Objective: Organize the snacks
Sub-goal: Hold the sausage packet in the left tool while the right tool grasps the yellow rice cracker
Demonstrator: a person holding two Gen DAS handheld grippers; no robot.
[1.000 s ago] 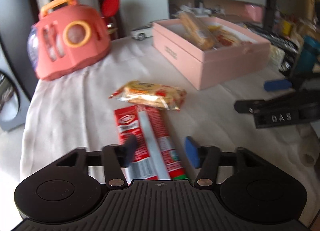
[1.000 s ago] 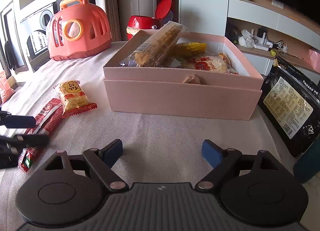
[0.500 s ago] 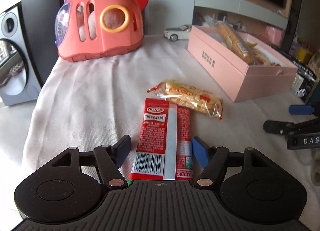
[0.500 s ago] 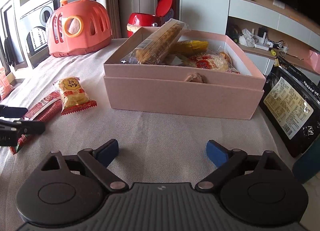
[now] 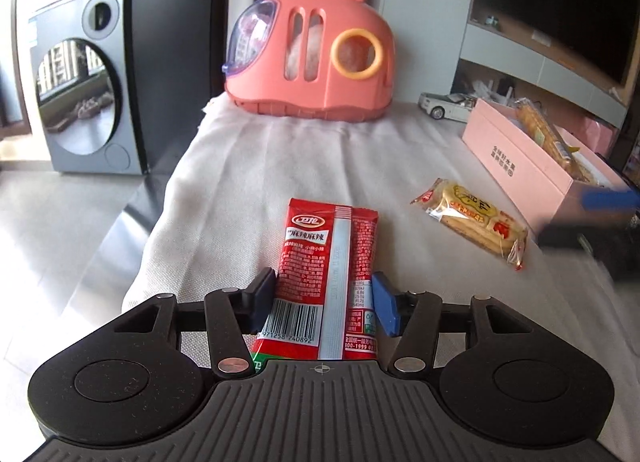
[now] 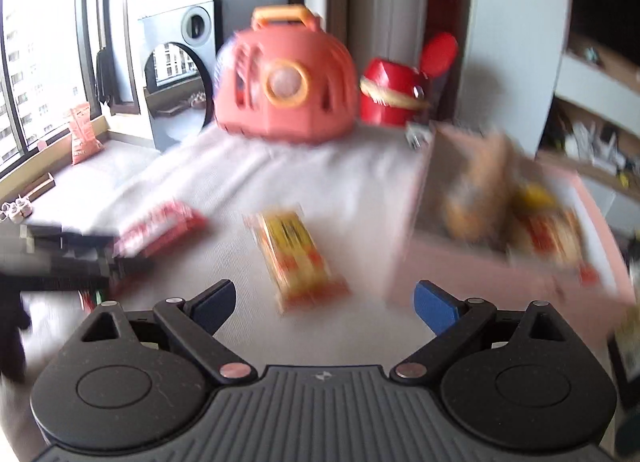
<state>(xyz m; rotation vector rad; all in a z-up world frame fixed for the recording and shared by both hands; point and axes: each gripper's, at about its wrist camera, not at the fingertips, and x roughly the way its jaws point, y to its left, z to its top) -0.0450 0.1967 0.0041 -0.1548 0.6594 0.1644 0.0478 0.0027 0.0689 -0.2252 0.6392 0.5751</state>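
A long red snack packet (image 5: 330, 262) lies flat on the white cloth. My left gripper (image 5: 324, 302) has closed its blue pads against the packet's two long sides. A yellow cracker packet (image 5: 472, 218) lies to its right. My right gripper (image 6: 324, 302) is open and empty, with the cracker packet (image 6: 298, 258) between and just ahead of its fingertips. The pink box (image 6: 516, 246) with several snacks inside stands to the right. The red packet (image 6: 156, 230) and the left gripper show at the left of the blurred right wrist view.
A pink toy carrier (image 5: 312, 50) stands at the far end of the table. A red pot (image 6: 392, 94) is beside it. A white toy car (image 5: 448, 104) sits behind the pink box (image 5: 532, 166). The table's left edge (image 5: 160, 222) drops to the floor.
My left gripper has closed its fingers onto the red packet. My right gripper has swung left, from facing the pink box to facing the cracker packet; its view is blurred by motion.
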